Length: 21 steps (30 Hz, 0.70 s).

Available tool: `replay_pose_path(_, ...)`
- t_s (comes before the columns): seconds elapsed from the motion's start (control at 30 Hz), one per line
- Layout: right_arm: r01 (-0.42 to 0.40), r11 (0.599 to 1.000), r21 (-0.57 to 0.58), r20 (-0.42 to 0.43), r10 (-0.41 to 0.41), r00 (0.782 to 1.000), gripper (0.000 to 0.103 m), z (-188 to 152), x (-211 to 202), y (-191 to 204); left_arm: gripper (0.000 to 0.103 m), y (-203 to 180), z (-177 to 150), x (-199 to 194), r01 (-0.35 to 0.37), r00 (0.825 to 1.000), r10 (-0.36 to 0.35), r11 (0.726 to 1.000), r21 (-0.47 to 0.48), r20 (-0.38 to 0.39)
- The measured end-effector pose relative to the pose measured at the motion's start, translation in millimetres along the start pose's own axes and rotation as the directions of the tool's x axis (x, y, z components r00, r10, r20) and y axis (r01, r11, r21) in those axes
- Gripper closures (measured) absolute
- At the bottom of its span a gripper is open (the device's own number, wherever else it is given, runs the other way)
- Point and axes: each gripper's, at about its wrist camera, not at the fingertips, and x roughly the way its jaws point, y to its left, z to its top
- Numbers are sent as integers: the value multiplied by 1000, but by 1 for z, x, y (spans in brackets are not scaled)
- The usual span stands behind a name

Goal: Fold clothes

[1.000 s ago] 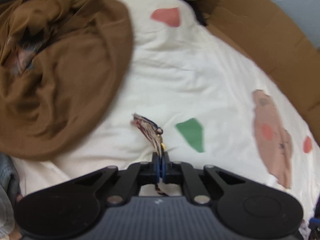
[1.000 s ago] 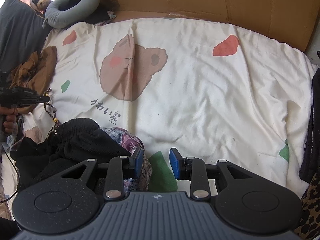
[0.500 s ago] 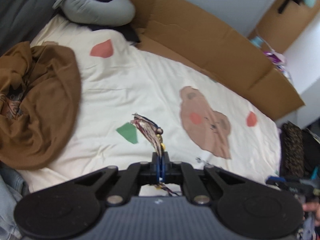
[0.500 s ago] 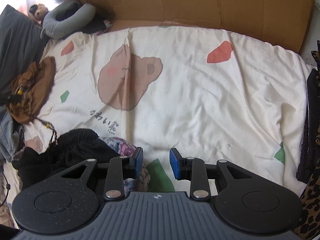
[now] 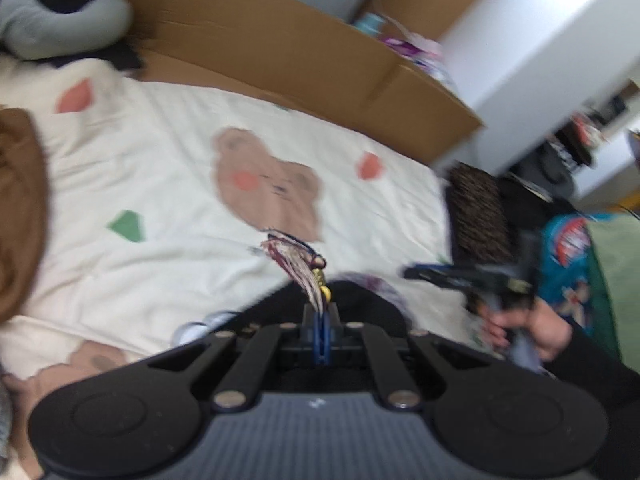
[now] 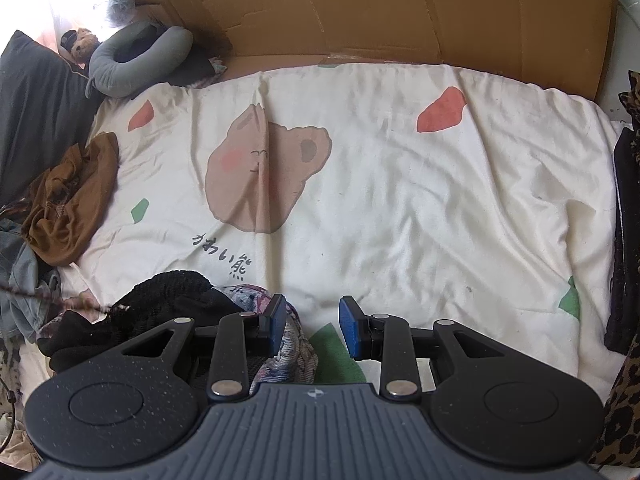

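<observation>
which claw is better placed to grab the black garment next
Right. The right claw is open, empty and just above the black garment; the left claw is shut on a beaded tassel.

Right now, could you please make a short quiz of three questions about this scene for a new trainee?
1. True or false: the left hand-held gripper is shut on a tassel.
2. Which garment lies just beside the right hand-held gripper? A) black garment B) brown garment C) leopard-print cloth
3. Fill in: the bed cover shows a printed ____ face.

Key: 1 true. 2 A. 3 bear.
</observation>
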Motion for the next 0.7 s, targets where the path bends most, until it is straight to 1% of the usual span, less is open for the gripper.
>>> replay_pose_path(0.1, -5, 1000, 1, 4, 5, 1000, 68, 0, -1, 0, 101, -18, -6, 7, 91, 994, -87, 995, 49, -67)
replay_pose_path(0.17, -7, 1000, 3, 8, 7, 1000, 68, 0, -1, 0, 99, -30, -10, 12, 155, 982, -145, 985, 78, -119)
replay_pose_path(0.23, -7, 1000, 8, 12, 7, 1000, 68, 0, -2, -1, 87, -39, -15, 16, 220, 965, -203, 971, 96, -167)
replay_pose_path(0.27, -8, 1000, 9, 14, 8, 1000, 68, 0, -3, -1, 74, -39, -17, 17, 256, 955, -237, 963, 90, -178)
replay_pose_path(0.3, -7, 1000, 9, 14, 7, 1000, 68, 0, -3, -2, 66, -39, -19, 16, 279, 948, -260, 956, 87, -186)
replay_pose_path(0.37, -5, 1000, 10, 13, 5, 1000, 68, 0, -3, -3, 63, -39, -22, 14, 285, 946, -265, 954, 93, -186)
replay_pose_path(0.43, -4, 1000, 12, 11, 4, 1000, 68, -1, -3, -4, 63, -35, -23, 13, 272, 951, -253, 958, 92, -178)
replay_pose_path(0.5, -3, 1000, 11, 8, 3, 1000, 68, -1, -2, -4, 63, -29, -22, 12, 248, 957, -234, 966, 68, -169)
replay_pose_path(0.57, -4, 1000, 7, 7, 4, 1000, 68, -1, -2, -3, 63, -23, -19, 11, 214, 966, -204, 975, 51, -158)
replay_pose_path(0.7, -7, 1000, -10, 4, 7, 1000, 68, 2, -1, 1, 63, -5, -12, 9, 125, 984, -123, 992, 3, -130)
